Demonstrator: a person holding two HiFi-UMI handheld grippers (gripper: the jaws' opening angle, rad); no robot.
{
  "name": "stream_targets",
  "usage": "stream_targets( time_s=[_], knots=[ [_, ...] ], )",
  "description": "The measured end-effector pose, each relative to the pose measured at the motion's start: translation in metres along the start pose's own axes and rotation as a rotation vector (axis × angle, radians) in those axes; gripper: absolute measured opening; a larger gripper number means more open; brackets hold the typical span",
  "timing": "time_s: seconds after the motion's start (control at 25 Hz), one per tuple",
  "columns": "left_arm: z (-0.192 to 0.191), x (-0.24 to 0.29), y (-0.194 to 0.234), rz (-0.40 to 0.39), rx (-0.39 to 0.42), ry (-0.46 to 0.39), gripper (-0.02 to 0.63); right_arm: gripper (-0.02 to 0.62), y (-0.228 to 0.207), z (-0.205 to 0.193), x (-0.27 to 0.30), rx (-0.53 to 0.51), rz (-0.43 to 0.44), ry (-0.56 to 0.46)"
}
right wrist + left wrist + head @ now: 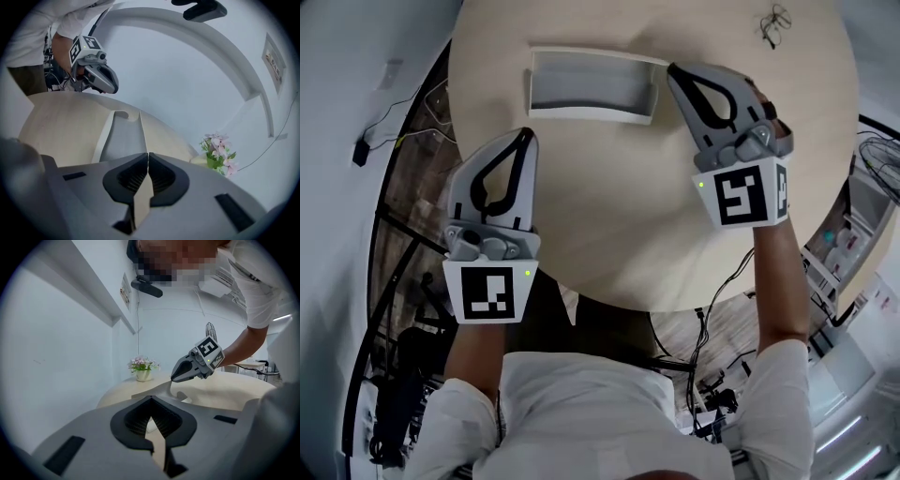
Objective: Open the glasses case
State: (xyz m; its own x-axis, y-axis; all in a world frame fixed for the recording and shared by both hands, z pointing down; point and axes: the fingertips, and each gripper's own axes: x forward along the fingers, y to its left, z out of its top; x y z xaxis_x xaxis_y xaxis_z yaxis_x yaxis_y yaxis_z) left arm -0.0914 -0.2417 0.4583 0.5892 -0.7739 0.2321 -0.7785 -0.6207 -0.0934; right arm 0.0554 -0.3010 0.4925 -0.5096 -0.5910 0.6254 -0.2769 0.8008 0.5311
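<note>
The glasses case [586, 82] lies on the round table [619, 225], long and white-rimmed, with its grey inside showing. My right gripper [673, 68] is shut, its tip at the case's right end; I cannot tell whether it touches. The right gripper view shows the case [123, 136] stretching ahead of the closed jaws [148, 154], nothing between them. My left gripper [526, 137] is shut too, empty, a little in front of the case's left end. In the left gripper view the case [154, 391] lies beyond my jaws, with the right gripper [172, 378] at its far corner.
A pair of dark glasses [775, 23] lies at the table's far right. A small pot of pink flowers [216, 154] stands near the table's edge by the wall. Cables and furniture legs crowd the floor around the table.
</note>
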Motion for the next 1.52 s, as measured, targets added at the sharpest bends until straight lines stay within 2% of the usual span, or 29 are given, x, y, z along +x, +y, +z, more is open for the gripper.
stream_targets(
  time_s=[0.2, 0.44, 0.6, 0.76, 0.92, 1.0, 1.2, 1.28, 1.36, 1.44, 1.52],
  knots=[
    [-0.001, 0.001, 0.005, 0.004, -0.011, 0.009, 0.012, 0.027, -0.008, 0.000, 0.011, 0.112, 0.011, -0.053],
    [-0.002, 0.000, 0.006, -0.003, -0.009, 0.002, 0.012, 0.028, -0.016, -0.006, 0.017, 0.272, 0.084, -0.033],
    [-0.005, -0.001, 0.000, -0.005, -0.027, 0.008, 0.012, 0.028, -0.019, -0.006, 0.020, 0.235, 0.130, -0.031],
    [-0.006, -0.001, -0.004, -0.021, -0.024, 0.009, 0.012, 0.028, -0.019, -0.006, 0.021, 0.240, 0.132, -0.033],
    [-0.004, -0.002, -0.005, -0.030, -0.009, -0.002, 0.012, 0.039, -0.016, -0.005, 0.023, 0.259, 0.117, -0.044],
    [-0.002, -0.003, -0.008, -0.034, 0.005, -0.002, 0.012, 0.104, -0.016, -0.004, 0.017, 0.275, 0.098, -0.062],
    [0.012, -0.007, -0.013, -0.025, 0.030, -0.014, 0.012, 0.104, -0.028, -0.002, -0.015, 0.346, 0.031, -0.115],
    [0.017, -0.012, -0.021, -0.038, 0.020, -0.010, 0.012, 0.103, -0.035, 0.001, -0.039, 0.431, -0.001, -0.171],
    [0.018, -0.021, -0.032, -0.054, 0.002, 0.023, 0.012, 0.082, -0.042, 0.007, -0.069, 0.514, -0.036, -0.276],
    [0.023, -0.029, -0.038, -0.045, -0.007, 0.051, 0.012, 0.055, -0.046, 0.021, -0.099, 0.538, -0.090, -0.368],
    [0.038, -0.039, -0.040, -0.009, -0.031, 0.044, 0.012, 0.038, -0.045, 0.041, -0.129, 0.527, -0.142, -0.440]
  ],
)
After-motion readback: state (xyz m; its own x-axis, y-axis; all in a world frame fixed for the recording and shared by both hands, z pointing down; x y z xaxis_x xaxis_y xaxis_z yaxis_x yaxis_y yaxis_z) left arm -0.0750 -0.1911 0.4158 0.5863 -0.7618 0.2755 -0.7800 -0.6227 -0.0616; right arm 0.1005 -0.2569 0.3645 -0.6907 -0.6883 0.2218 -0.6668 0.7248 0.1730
